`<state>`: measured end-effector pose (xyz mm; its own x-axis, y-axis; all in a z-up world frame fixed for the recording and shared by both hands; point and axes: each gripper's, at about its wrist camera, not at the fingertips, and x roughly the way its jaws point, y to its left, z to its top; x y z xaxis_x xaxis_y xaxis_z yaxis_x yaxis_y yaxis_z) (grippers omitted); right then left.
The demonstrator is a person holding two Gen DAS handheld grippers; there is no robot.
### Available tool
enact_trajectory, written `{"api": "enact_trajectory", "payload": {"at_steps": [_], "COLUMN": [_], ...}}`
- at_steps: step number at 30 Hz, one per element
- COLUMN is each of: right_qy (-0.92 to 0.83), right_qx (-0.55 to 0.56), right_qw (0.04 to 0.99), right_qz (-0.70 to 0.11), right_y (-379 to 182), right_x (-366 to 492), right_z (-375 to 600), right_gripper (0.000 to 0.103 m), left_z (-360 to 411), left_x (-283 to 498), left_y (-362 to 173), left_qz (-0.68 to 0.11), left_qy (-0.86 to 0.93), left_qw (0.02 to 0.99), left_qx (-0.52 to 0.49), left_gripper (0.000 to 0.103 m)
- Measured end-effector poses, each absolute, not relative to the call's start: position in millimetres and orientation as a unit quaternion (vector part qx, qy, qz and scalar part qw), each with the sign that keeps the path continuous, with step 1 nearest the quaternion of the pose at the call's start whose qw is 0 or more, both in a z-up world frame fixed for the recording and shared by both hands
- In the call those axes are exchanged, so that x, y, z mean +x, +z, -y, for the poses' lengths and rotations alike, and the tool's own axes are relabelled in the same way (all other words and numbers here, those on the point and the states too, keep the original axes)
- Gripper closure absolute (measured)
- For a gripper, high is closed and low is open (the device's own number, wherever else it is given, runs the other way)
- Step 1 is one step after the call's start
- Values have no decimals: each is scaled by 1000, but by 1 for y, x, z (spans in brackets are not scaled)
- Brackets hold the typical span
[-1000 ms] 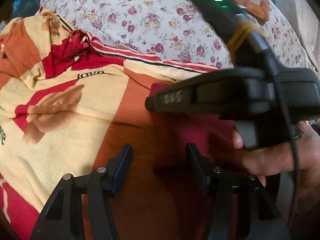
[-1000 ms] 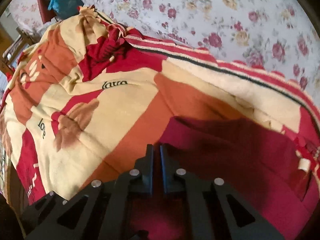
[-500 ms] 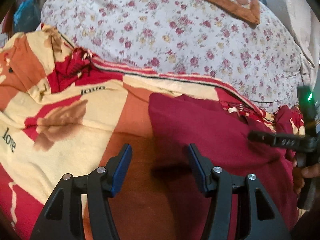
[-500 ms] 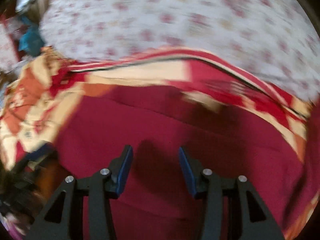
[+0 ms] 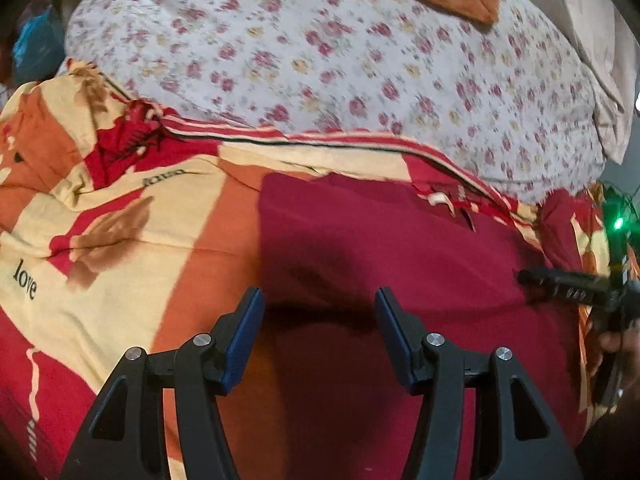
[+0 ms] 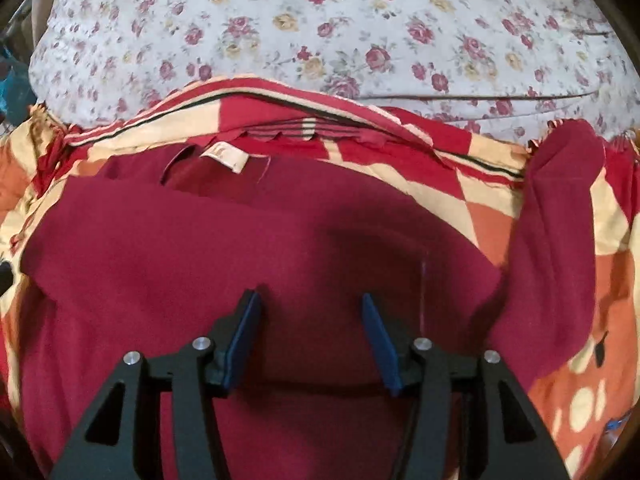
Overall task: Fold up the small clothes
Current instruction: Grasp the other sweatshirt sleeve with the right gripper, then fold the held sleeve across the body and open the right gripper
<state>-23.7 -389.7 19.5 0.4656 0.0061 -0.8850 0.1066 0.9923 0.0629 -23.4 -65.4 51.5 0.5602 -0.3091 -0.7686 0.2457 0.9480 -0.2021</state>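
Your right gripper (image 6: 311, 312) above the maroon garment (image 6: 200, 248).
Its fingers stand apart; the garment's label (image 6: 224, 157) lies beyond them.

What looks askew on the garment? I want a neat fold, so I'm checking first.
On the maroon garment, the right sleeve sticks out bunched across the blanket, and the neck label is flipped outward.

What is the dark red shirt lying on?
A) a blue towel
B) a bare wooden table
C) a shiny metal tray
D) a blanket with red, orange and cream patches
D: the shirt lies spread on the patchy blanket, whose red, orange and cream patches show around it, with a flowery sheet beyond.
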Motion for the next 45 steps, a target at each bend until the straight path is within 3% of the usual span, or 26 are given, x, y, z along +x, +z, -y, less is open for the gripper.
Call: {"api": "enact_trajectory", "payload": {"at_steps": [9, 19, 21, 23, 24, 33, 37, 41, 45], "right_qy": [-148, -295, -282, -267, -246, -32, 75, 61, 46], "right_qx": [92, 49, 89, 97, 111, 223, 228, 131, 107], "right_qw": [858, 773, 787, 796, 804, 884, 871, 833, 850], "right_qz": [-483, -560, -542, -535, -531, -410, -429, -534, -514], "right_y": [54, -11, -10, -2, 4, 113, 115, 82, 92], "right_x": [-10, 51, 41, 30, 23, -86, -115, -124, -126], "right_z": [489, 575, 585, 590, 592, 572, 538, 495, 471], "right_gripper": [40, 36, 49, 92, 94, 94, 90, 58, 52], "left_z": [92, 103, 103, 103, 102, 96, 93, 90, 89], "left_x": [7, 16, 17, 17, 17, 14, 10, 7, 6], "left_y": [47, 30, 29, 29, 29, 35, 37, 41, 43], "left_qz": [-445, -451, -452, -450, -449, -444, -440, -434, -431], "left_qy": [-173, -169, -169, -169, -169, -164, -162, -162, -163], "left_qw": [877, 876, 876, 877, 877, 880, 882, 885, 887], "left_qx": [-46, -8, -9, -9, -11, -29, -34, -37, -37], "left_gripper": [66, 66, 66, 66, 66, 66, 66, 66, 66]}}
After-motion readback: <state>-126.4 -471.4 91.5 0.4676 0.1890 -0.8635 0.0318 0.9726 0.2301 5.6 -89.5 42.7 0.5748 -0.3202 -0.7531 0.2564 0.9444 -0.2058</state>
